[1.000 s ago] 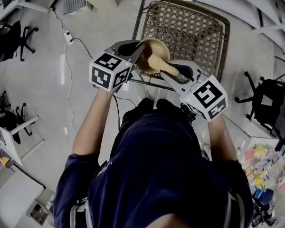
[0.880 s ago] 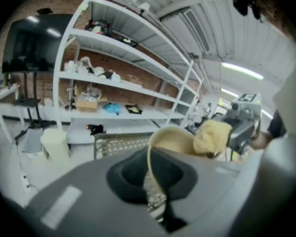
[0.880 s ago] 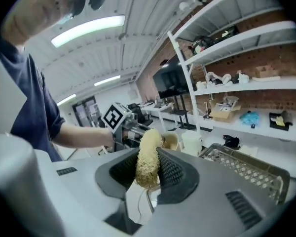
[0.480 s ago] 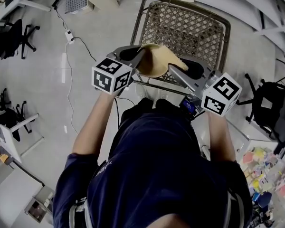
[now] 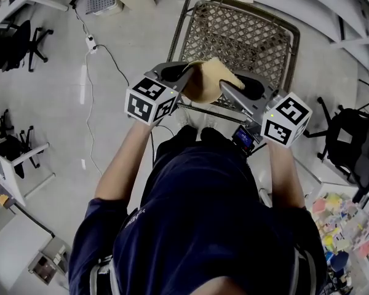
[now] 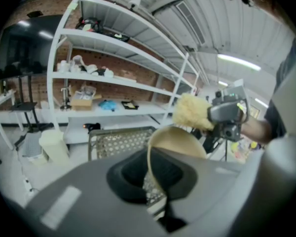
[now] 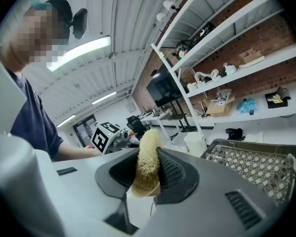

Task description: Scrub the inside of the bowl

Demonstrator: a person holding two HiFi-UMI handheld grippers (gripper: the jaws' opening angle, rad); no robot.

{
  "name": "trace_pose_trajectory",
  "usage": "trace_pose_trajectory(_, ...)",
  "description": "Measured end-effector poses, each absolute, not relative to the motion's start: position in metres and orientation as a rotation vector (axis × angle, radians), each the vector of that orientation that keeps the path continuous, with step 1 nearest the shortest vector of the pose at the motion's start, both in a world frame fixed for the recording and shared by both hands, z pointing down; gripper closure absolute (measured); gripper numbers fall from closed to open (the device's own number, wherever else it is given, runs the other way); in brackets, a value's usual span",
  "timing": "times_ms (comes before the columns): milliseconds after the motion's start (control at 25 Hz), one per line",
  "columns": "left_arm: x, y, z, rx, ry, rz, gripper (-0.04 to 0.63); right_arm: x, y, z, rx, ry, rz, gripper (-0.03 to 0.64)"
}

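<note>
A tan bowl (image 5: 198,85) hangs in the air over a wire basket, tipped on its side. My left gripper (image 5: 186,71) is shut on the bowl's rim (image 6: 151,169), which runs thin between the dark pads. A yellow fibrous scrubber (image 5: 220,71) lies against the bowl's upper right edge. My right gripper (image 5: 226,88) is shut on it, and the scrubber (image 7: 147,157) stands upright between the ribbed pads. In the left gripper view the scrubber (image 6: 191,111) sits just above the bowl (image 6: 180,141). The bowl's inside is hidden in the head view.
A metal wire basket (image 5: 252,39) stands on the floor just past the grippers. A power cable (image 5: 104,54) trails on the floor at left. Office chairs (image 5: 347,137) stand at right and far left. White shelving (image 6: 113,68) and a white bin (image 6: 54,144) lie beyond.
The bowl has tipped from mouth-up onto its side. The scrubber went from inside the bowl to its upper right edge. The right gripper has rolled and shifted right.
</note>
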State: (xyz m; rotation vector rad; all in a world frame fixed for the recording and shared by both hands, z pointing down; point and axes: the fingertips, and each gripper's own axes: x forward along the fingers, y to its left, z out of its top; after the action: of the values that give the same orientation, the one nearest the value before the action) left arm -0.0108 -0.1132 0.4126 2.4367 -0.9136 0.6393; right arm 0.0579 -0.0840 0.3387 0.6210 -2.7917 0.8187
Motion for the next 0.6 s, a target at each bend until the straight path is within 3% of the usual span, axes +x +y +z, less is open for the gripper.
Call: trace_pose_trajectory(600,-0.005,-0.097,0.414,2.423,-0.905,0.624,0.588,0.073,-0.077,0.341,0.663,-2.772,0.858,0.528)
